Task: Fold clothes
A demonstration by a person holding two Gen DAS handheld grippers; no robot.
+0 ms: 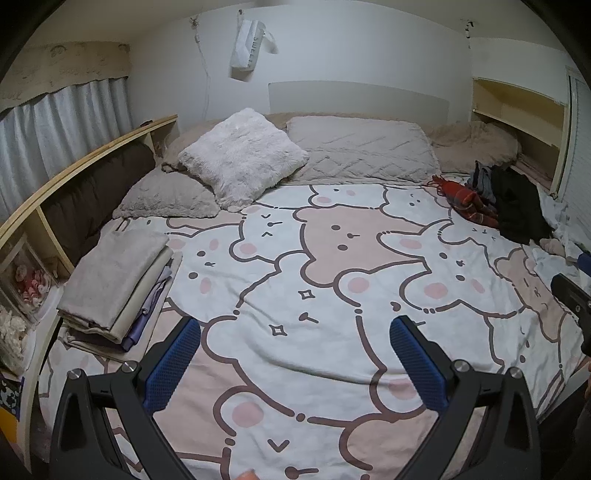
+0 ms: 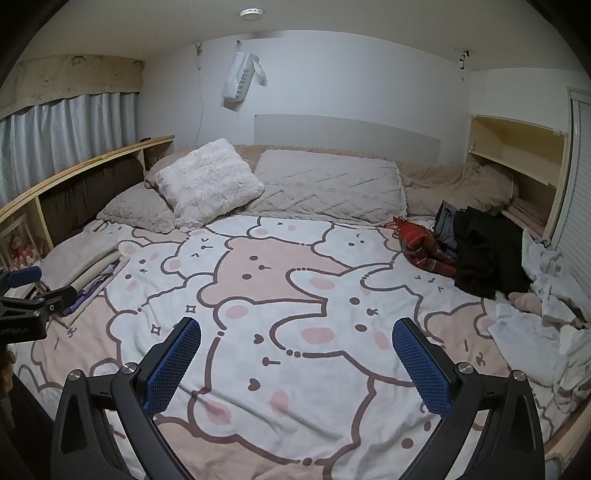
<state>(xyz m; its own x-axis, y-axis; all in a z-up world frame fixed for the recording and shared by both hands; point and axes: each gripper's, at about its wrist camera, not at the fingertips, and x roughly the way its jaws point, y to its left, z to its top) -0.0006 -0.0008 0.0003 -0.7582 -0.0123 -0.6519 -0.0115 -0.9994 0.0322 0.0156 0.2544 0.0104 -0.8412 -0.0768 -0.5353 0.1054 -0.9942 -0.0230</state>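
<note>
bear-print bedspread (image 1: 332, 266) filling the frame, four pillows (image 1: 243, 158) at top, one folded stack (image 1: 118, 284) left, unfolded clothes heap (image 1: 506, 199) upper right, left gripper (image 1: 295, 332) and right gripper (image 2: 295, 334) both spread wide, empty

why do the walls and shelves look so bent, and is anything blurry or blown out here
Left wrist view: fisheye bends the wooden shelf and darkens the corners; light is dim and flat, with no glare. Right wrist view: same bowing; the ceiling lamp is the brightest spot, and the bear blanket stays sharp.
</note>
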